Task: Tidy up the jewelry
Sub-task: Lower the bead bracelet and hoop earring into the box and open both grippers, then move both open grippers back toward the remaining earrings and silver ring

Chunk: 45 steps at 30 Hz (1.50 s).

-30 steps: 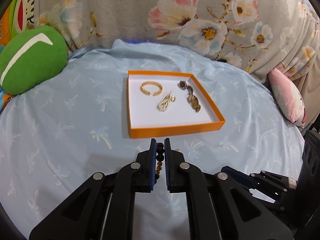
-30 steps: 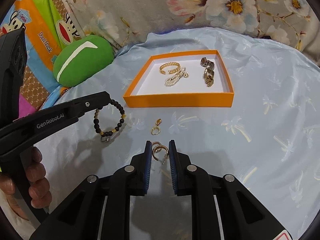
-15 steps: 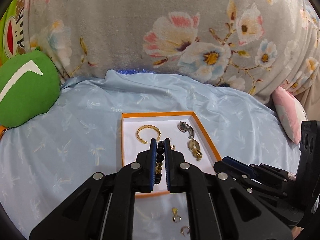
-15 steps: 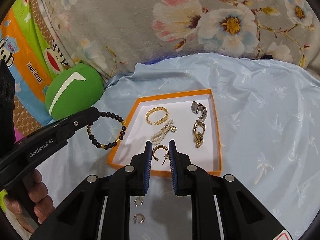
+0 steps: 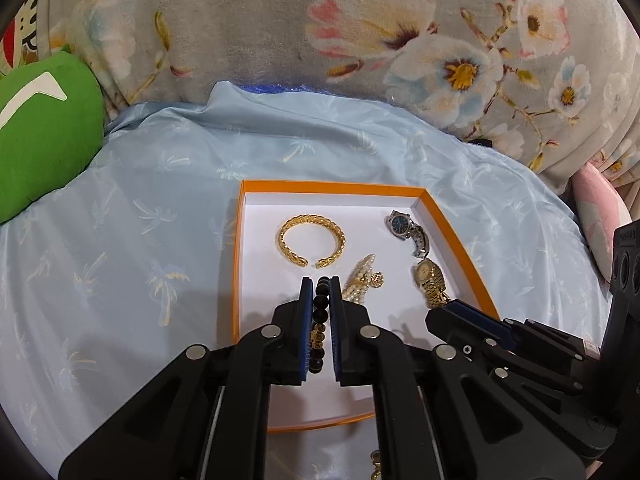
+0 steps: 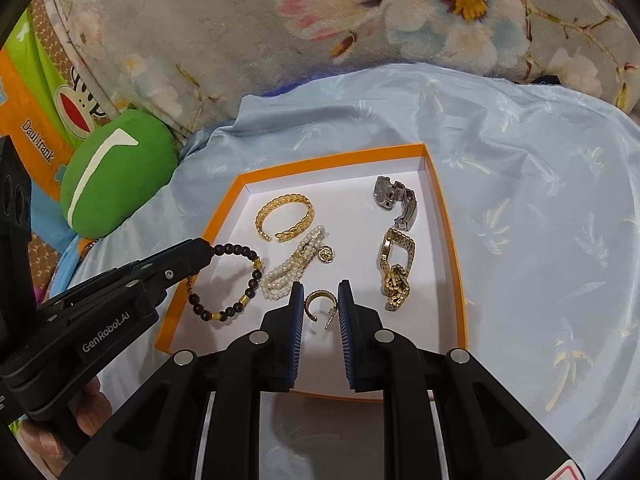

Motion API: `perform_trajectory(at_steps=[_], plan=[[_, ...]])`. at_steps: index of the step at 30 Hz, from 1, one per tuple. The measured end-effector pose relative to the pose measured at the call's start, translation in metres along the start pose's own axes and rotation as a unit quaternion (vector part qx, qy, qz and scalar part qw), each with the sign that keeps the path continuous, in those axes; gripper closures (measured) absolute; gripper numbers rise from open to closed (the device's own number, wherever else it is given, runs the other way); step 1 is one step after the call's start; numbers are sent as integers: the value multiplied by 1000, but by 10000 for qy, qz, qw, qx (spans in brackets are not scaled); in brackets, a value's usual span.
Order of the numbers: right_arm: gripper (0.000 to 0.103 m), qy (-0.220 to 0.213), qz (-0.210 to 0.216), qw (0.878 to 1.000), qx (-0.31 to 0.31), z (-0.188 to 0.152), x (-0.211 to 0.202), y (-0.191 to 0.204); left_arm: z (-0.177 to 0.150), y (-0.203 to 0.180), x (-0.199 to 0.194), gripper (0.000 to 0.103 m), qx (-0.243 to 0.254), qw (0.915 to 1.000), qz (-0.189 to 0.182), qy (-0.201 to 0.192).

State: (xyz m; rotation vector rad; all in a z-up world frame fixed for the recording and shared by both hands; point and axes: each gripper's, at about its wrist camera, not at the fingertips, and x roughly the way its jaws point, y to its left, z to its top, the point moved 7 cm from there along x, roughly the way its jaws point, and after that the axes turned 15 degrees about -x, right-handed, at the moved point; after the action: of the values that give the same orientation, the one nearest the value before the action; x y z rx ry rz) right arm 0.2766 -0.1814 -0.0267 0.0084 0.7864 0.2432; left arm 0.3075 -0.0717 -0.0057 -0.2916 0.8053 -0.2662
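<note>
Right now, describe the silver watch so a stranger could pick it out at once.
Find the orange tray on the blue sheet. The silver watch lies in its far right corner, just beyond a gold watch. It is the only silver piece there, and its dial is dark blue.

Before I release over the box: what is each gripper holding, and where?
Left gripper: beaded bracelet, pinched at the loop's top. Right gripper: gold hoop earring, across the hoop.
</note>
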Motion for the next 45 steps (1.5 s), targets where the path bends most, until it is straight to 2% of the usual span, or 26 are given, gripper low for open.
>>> perform_trajectory(at_steps=[4, 7, 9, 11, 15, 19, 23, 30, 37, 45], plan=[[85, -38, -76, 9999, -54, -1, 1, 0, -2, 0, 2, 94, 20, 10000, 18, -24], [83, -89, -71, 9999, -42, 0, -2, 0, -3, 2, 1, 82, -37, 10000, -14, -38], [82, -154, -62, 9999, 8, 0, -8, -1, -2, 3, -4, 68, -80, 9999, -46, -87], [79, -249, -69, 9996, 79, 0, -20, -2, 0, 4, -15, 64, -85, 9998, -41, -192], [77, -427, -84, 9989, 147, -10, -55, -2, 0, 9, -47, 64, -123, 9992, -93, -368], [72, -416, -253, 9988, -10, -39, -90, 5, -15, 25, -85, 64, -136, 9988, -56, -460], [72, -214, -448, 9986, -202, -75, -112, 13, -47, 45, -111, 63, -90, 9993, 116, -340], [72, 102, -306, 9994, -131, -122, -124, 32, -100, 64, -128, 63, -193, 9994, 277, 33], [72, 204, -189, 9989, -388, -132, -121, 63, -132, 68, -130, 63, -220, 9986, 390, 268], [72, 234, -4, 9986, -476, -120, -103, 87, -140, 84, -133, 63, -433, 9975, 454, 322]])
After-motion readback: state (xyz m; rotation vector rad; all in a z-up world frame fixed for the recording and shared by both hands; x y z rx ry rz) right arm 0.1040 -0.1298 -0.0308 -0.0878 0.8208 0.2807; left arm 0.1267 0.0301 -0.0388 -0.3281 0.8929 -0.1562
